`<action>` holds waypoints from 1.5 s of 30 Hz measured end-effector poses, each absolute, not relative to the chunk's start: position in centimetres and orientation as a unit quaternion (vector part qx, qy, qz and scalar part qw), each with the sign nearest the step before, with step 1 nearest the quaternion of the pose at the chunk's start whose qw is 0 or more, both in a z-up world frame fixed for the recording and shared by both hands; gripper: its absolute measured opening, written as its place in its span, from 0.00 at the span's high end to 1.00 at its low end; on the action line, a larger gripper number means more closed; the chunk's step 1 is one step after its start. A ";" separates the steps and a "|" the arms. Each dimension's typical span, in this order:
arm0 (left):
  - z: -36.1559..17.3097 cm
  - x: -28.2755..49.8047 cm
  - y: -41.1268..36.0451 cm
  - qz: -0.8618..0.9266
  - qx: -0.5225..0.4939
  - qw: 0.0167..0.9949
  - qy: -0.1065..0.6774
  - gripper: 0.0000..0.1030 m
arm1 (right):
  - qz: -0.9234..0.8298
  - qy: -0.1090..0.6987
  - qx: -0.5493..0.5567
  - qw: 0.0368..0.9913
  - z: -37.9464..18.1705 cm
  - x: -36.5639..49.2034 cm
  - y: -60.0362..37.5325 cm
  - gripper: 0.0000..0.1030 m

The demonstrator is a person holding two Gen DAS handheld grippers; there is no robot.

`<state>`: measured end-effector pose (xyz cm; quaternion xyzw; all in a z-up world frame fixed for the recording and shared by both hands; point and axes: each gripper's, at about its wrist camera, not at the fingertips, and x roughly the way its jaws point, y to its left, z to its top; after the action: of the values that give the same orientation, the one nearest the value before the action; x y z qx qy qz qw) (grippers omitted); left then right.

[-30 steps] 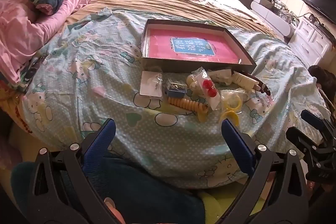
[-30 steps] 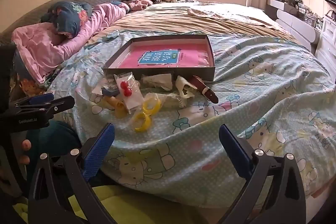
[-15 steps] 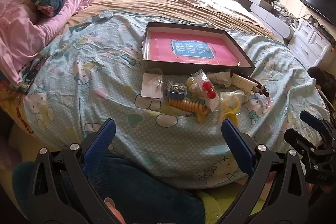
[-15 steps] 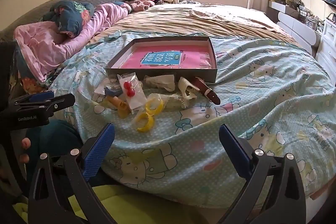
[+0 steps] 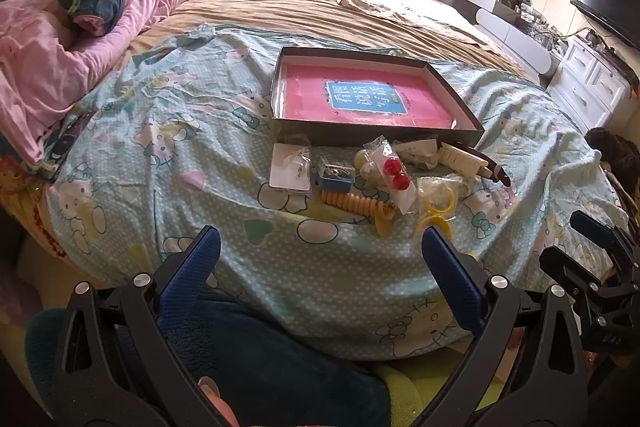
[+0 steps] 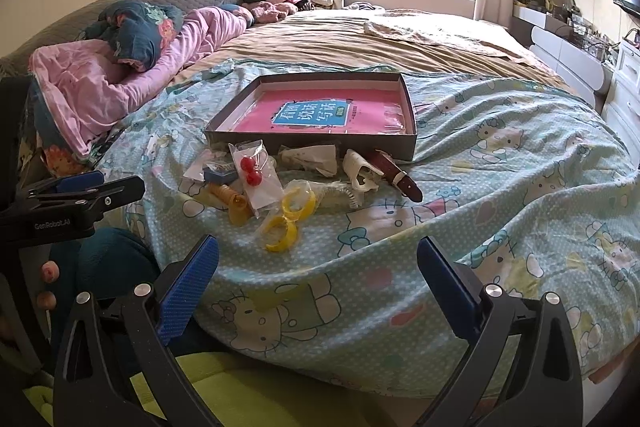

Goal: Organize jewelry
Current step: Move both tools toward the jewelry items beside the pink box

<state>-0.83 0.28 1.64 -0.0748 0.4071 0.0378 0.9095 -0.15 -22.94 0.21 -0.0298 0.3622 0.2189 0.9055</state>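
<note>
A shallow dark box [image 5: 460,95] [image 6: 308,143] with a pink bottom lies open on the bed. In front of it lies a heap of jewelry: a bag with red beads [image 5: 394,173] [image 6: 252,171], yellow bangles [image 5: 436,207] [image 6: 280,227], an orange spiral band [image 5: 352,205] [image 6: 230,197], a small blue box [image 5: 336,179], a white card [image 5: 290,169], a brown watch strap [image 5: 486,165] [image 6: 396,175]. My left gripper [image 5: 320,267] and right gripper [image 6: 318,265] are both open and empty, held back from the heap over the bed's near edge.
A Hello Kitty blanket [image 5: 180,147] covers the near bed. Pink and dark bedding [image 5: 60,39] is piled at the left. A TV [image 5: 608,3] and white drawers [image 5: 592,87] stand at the right. Each gripper shows in the other's view, the right one [image 5: 600,267] and the left one [image 6: 68,203].
Both grippers have risen and tilted slightly, so the box and heap sit a little lower in view. Both stay open and nothing on the bed has moved.
</note>
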 end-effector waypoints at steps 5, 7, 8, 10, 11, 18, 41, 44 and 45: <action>1.9 -1.0 0.2 0.036 -0.074 0.911 0.405 0.08 | 0.219 0.362 -0.030 0.905 0.3 -0.2 -22.9 0.04; 2.0 -0.9 0.1 0.037 -0.074 0.911 0.405 0.08 | 0.219 0.362 -0.030 0.906 0.2 -0.2 -22.9 0.04; 1.9 -1.0 0.1 0.037 -0.074 0.911 0.405 0.08 | 0.219 0.362 -0.030 0.906 0.3 -0.2 -22.9 0.04; 2.1 -1.1 0.1 0.036 -0.073 0.911 0.403 0.08 | 0.219 0.361 -0.031 0.906 0.4 -0.3 -22.8 0.04; 2.0 -1.1 0.1 0.037 -0.073 0.911 0.404 0.08 | 0.219 0.361 -0.031 0.906 0.4 -0.3 -22.8 0.04; 2.0 -1.1 0.1 0.037 -0.073 0.911 0.404 0.08 | 0.220 0.360 -0.031 0.906 0.5 -0.4 -22.8 0.04; 1.2 -0.4 2.5 0.072 -0.084 0.907 0.407 0.08 | 0.255 0.370 -0.041 0.892 -0.4 1.0 -20.7 0.04; 0.8 -0.3 3.2 0.083 -0.086 0.904 0.410 0.08 | 0.264 0.375 -0.043 0.888 -0.7 1.5 -20.0 0.04; 0.7 -0.2 3.5 0.086 -0.090 0.903 0.412 0.08 | 0.267 0.377 -0.045 0.886 -0.8 1.8 -19.7 0.04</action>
<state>-0.15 3.54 0.66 -0.0895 0.4124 0.0858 0.9025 1.76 -19.67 -0.80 -0.0448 0.3768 0.2669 0.8859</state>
